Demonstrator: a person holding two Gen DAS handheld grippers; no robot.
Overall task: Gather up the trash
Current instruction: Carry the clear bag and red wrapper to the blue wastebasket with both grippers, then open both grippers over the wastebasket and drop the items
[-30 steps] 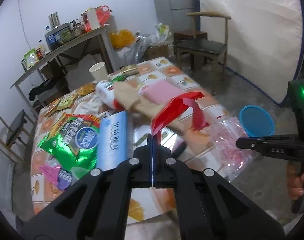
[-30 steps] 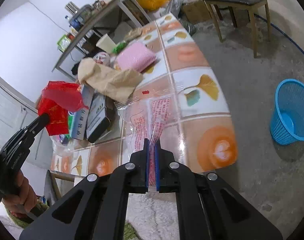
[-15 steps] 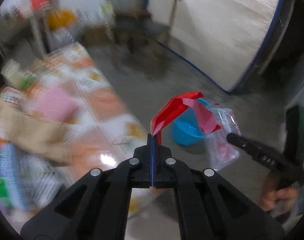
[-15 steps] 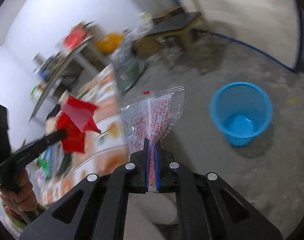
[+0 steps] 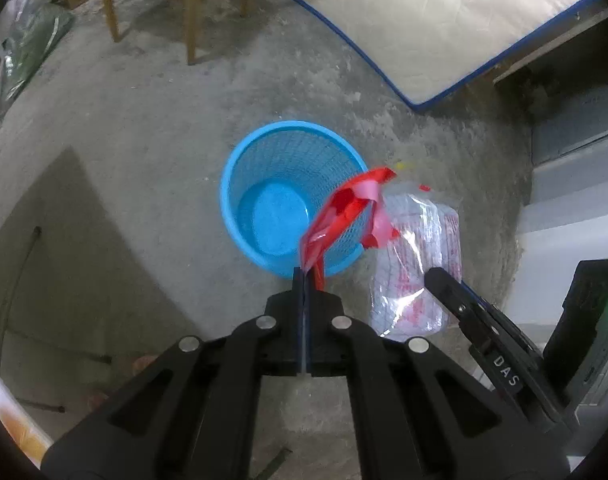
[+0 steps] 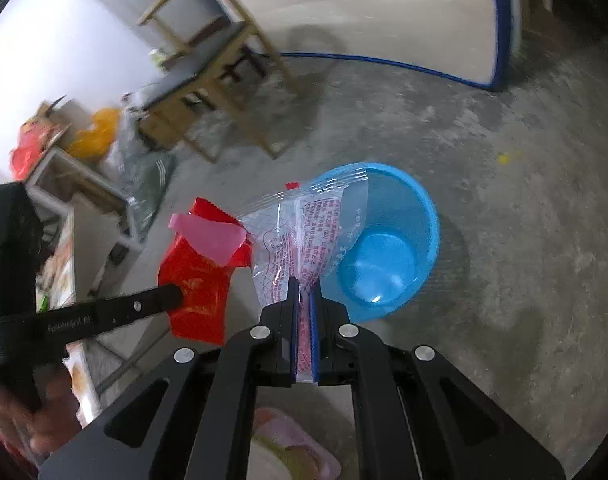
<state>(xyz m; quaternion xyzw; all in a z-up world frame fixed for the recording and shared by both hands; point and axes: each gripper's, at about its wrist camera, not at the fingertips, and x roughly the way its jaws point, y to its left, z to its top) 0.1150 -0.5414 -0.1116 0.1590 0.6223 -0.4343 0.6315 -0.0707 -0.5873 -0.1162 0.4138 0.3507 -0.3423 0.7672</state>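
The blue basket [image 5: 292, 196] stands on the concrete floor [image 5: 124, 128], and both claws hang above it, pointing down. The left claw [image 5: 304, 276] is clenched on a red wrapper [image 5: 344, 208], which hangs over the basket's near rim. The right claw [image 6: 303, 296] is clenched on a clear printed bag [image 6: 304, 232], just beside the red wrapper, over the basket's edge. A wooden chair [image 6: 220, 76] stands well beyond the basket.
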